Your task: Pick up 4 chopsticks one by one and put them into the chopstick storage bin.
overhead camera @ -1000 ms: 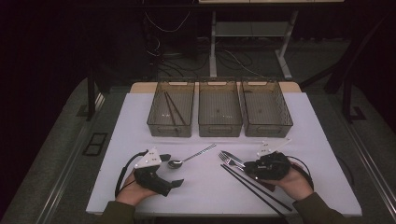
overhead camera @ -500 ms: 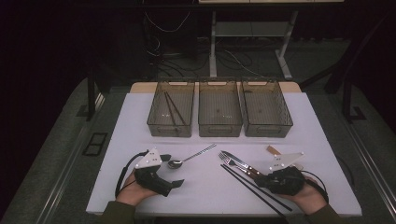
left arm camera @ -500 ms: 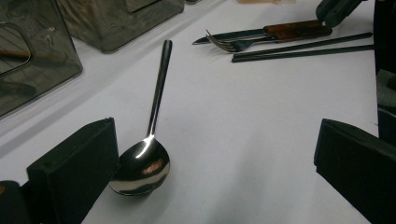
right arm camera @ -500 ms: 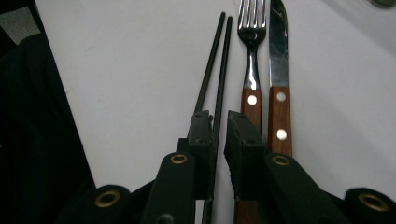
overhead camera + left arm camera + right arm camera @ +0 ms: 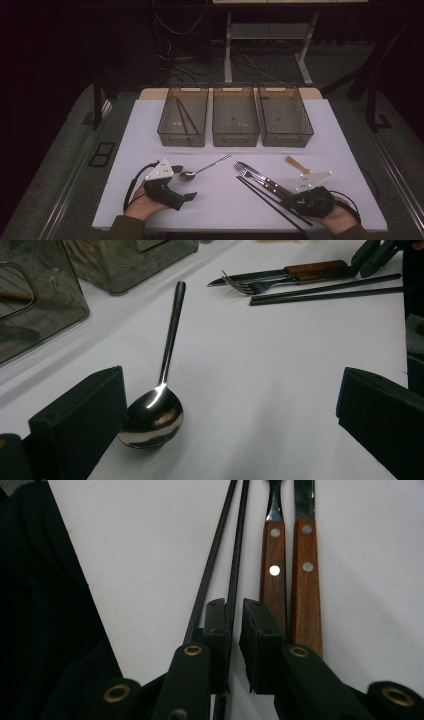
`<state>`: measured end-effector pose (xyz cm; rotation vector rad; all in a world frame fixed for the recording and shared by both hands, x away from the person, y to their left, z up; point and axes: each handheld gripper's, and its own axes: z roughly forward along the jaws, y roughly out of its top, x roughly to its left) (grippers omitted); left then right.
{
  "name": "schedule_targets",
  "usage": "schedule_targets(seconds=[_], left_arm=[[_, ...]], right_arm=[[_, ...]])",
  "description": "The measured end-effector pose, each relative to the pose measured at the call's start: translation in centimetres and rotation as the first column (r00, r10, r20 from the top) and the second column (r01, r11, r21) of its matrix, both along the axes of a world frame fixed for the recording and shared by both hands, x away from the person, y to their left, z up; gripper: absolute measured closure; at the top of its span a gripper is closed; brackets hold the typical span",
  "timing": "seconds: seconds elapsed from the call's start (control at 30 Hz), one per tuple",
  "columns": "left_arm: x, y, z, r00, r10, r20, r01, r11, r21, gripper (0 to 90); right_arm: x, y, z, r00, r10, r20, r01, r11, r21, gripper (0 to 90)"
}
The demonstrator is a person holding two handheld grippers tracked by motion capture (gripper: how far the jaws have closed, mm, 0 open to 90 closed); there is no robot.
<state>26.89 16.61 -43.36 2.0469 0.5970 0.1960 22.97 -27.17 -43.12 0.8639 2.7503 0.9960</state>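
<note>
My right gripper [image 5: 289,202] lies low on the white table at the near ends of two black chopsticks [image 5: 265,196]. In the right gripper view its jaws [image 5: 234,630] stand almost closed, with one chopstick [image 5: 235,570] running between them and a thin gap still beside it. The other chopstick [image 5: 210,565] passes just left of the jaws. A wood-handled fork [image 5: 273,575] and knife [image 5: 305,580] lie parallel to the right. My left gripper [image 5: 184,182] rests open, and a steel spoon [image 5: 160,400] has its bowl beside one jaw.
Three clear bins stand in a row at the back: the left bin [image 5: 165,131] holds dark chopsticks, the middle bin [image 5: 236,134] and right bin [image 5: 306,131] look bare. A small tan piece [image 5: 297,164] lies right of the cutlery. The table's near edge is close under both hands.
My right hand has slid right and toward the near edge, from the fork and knife heads to the chopsticks' near ends. The left hand and the spoon have stayed put.
</note>
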Motion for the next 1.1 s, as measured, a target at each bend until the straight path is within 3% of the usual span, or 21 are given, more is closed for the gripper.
schedule_targets(seconds=[0.27,0.57,1.1], left_arm=[[-0.01,-0.07,-0.02,1.0,-0.001,0.0,0.001,1.0,0.002,0.0],[-0.03,-0.16,-0.06,1.0,-0.001,-0.002,0.001,1.0,0.004,0.0],[-0.04,-0.18,-0.06,1.0,-0.003,0.0,0.003,1.0,0.004,0.0]], right_arm=[[-0.2,0.13,-0.55,0.9999,0.002,-0.014,-0.002,0.9997,-0.026,81.0],[-0.47,0.46,-0.73,0.9999,0.006,0.011,-0.006,0.9986,-0.053,82.5],[-0.46,0.59,-0.69,0.9999,-0.013,0.005,0.013,0.9982,-0.058,85.5]])
